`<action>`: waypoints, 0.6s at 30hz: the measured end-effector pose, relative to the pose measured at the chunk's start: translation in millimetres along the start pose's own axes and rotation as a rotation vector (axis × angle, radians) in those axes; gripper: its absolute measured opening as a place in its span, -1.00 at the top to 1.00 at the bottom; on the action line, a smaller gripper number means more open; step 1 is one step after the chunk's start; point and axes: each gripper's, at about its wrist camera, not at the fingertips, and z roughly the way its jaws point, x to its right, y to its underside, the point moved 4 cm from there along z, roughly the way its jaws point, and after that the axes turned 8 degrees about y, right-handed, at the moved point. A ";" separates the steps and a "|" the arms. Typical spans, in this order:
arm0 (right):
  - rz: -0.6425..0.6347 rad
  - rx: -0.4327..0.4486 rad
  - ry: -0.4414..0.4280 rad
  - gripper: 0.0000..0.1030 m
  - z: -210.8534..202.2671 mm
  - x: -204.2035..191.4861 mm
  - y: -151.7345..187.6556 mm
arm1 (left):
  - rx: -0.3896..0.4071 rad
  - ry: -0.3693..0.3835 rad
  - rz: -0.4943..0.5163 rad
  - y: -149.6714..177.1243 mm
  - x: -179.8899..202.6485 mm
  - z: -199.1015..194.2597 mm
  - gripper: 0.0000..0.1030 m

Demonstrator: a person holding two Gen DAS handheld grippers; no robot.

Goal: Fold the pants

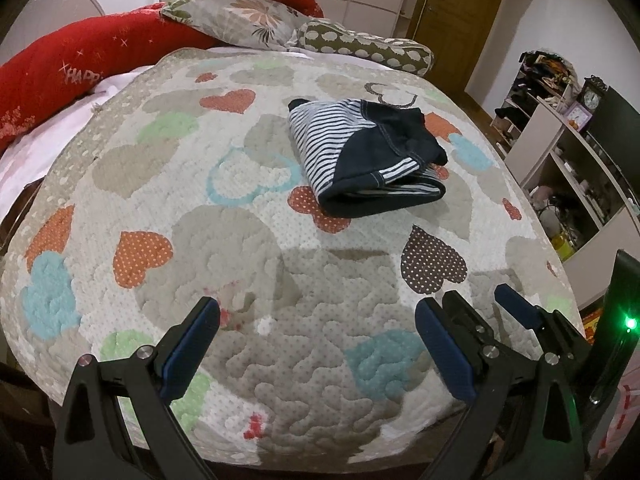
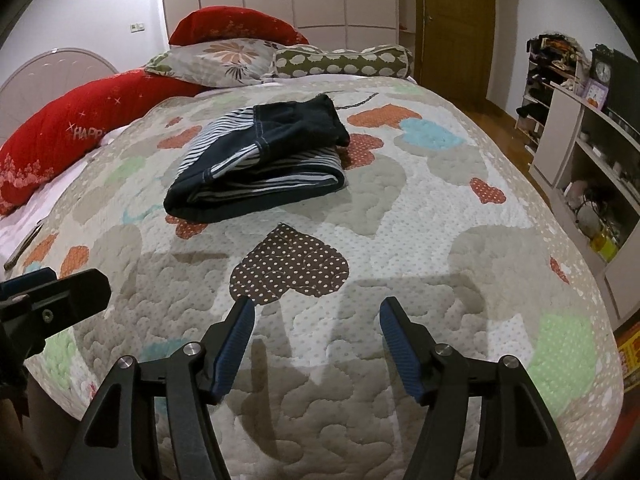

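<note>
The pants point(image 1: 368, 156), dark navy with striped white-and-blue panels, lie folded into a compact bundle on the heart-patterned quilt point(image 1: 240, 240). They also show in the right wrist view, pants point(image 2: 260, 160), resting alone beyond both tools. My left gripper point(image 1: 316, 308) hovers over the near part of the quilt, open, with nothing between its blue pads. My right gripper point(image 2: 318, 304) is also open and empty, well short of the pants. It sits just to the right of the left one, and its fingers point(image 1: 516, 300) show there. Part of the left gripper point(image 2: 56, 284) shows at the left edge.
Red cushions point(image 2: 80, 128), a floral pillow point(image 2: 224, 60) and a spotted bolster point(image 2: 344, 60) line the head of the bed. Shelving with clutter and a clock point(image 2: 600, 72) stands to the right, past the bed's edge. A wooden door point(image 2: 452, 20) is at the back.
</note>
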 end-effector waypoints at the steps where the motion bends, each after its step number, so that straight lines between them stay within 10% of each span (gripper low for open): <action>1: -0.003 0.001 0.001 -0.35 -0.3 -0.8 0.2 | -0.002 0.001 -0.002 0.0 -0.1 0.5 -0.90; 18: -0.051 0.013 -0.002 -0.38 1.1 -14.1 5.1 | -0.027 0.027 -0.022 4.0 -1.3 6.8 -0.90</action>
